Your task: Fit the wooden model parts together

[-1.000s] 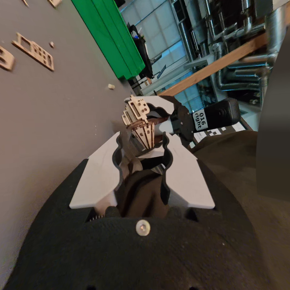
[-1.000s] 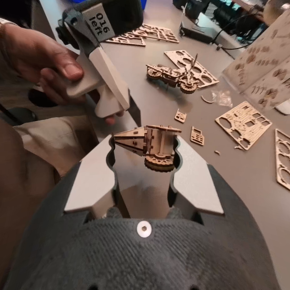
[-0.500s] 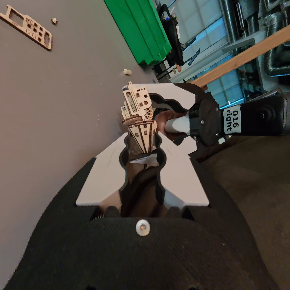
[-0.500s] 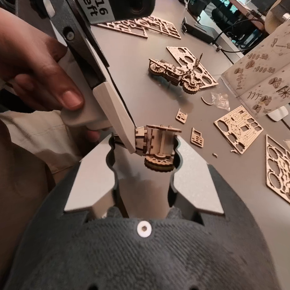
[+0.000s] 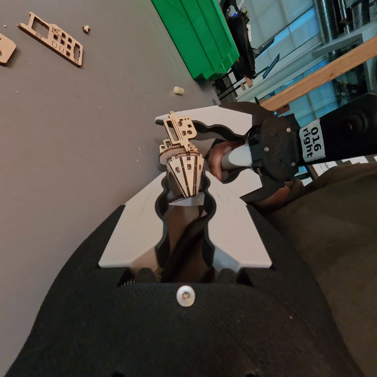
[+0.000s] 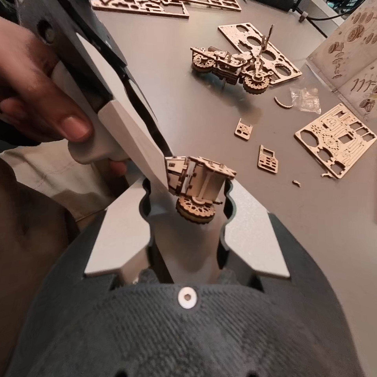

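A small wooden sub-assembly (image 6: pixel 202 179) with a spoked wheel underneath and a tapered ribbed end (image 5: pixel 186 175) is held in the air over the grey table. My right gripper (image 6: pixel 186 183) is shut on it lengthwise, with one finger at the boxy end and the other at the tapered tip. My left gripper (image 5: pixel 185 179) comes in from the side, and its jaws are closed on the tapered end. In the right wrist view a left gripper finger (image 6: pixel 138 142) hides that end. The right gripper also shows in the left wrist view (image 5: pixel 275 142).
A part-built wooden motorcycle (image 6: pixel 228 67) stands farther back on the table (image 6: pixel 183 85). Punched wooden sheets (image 6: pixel 334 138), two loose flat pieces (image 6: pixel 267 161), a curved scrap and a plastic bag (image 6: pixel 306 100) lie to the right. A green bin (image 5: pixel 204 36) stands at the table's far edge. Between my right fingertips and the part-built wooden motorcycle (image 6: pixel 228 67) there is roughly 15 cm.
My left gripper has moved in from above the sub-assembly and closed its jaws on the tapered end. The sub-assembly has tilted a little in my right gripper.
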The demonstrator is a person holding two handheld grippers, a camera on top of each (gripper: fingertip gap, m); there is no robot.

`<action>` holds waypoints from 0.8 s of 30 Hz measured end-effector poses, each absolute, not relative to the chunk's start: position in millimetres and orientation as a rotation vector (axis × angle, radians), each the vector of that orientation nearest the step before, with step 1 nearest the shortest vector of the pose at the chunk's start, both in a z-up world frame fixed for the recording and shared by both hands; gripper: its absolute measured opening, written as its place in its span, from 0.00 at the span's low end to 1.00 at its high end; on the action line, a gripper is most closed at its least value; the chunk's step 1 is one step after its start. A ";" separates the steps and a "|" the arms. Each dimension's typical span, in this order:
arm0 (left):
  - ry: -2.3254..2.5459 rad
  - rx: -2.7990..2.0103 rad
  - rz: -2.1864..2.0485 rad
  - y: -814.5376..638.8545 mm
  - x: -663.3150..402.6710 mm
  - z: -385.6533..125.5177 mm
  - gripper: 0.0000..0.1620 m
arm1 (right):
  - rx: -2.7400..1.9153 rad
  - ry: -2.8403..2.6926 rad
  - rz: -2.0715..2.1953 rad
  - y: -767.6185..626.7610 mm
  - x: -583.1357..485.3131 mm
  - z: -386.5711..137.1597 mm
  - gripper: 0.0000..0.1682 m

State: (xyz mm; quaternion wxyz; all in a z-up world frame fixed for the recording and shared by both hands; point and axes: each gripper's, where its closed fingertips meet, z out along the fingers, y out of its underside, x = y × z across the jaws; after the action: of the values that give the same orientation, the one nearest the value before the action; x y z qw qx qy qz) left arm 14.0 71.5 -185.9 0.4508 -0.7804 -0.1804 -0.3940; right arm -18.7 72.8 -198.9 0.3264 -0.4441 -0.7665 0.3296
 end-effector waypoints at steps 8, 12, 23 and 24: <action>-0.431 -1.913 -0.984 74.6 18.5 -183.5 0.17 | -1.359 -1.985 1.050 69.8 -16.6 -202.8 0.45; -0.435 -1.916 -0.982 75.4 17.9 -184.9 0.18 | -1.394 -1.986 1.075 70.4 -16.0 -204.3 0.43; -0.408 -1.935 -0.942 74.3 14.9 -184.3 0.17 | -1.306 -2.011 0.977 75.9 -15.3 -204.9 0.39; -0.411 -1.937 -0.947 74.3 15.4 -184.8 0.17 | -1.303 -2.009 0.996 74.2 -15.9 -203.6 0.42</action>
State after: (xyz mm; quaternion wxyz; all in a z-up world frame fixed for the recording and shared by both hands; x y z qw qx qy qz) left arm 15.4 74.3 -184.8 0.4561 -0.7854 -0.1666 -0.3839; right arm -15.9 74.2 -203.6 0.2705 -0.4838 -0.7457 0.3697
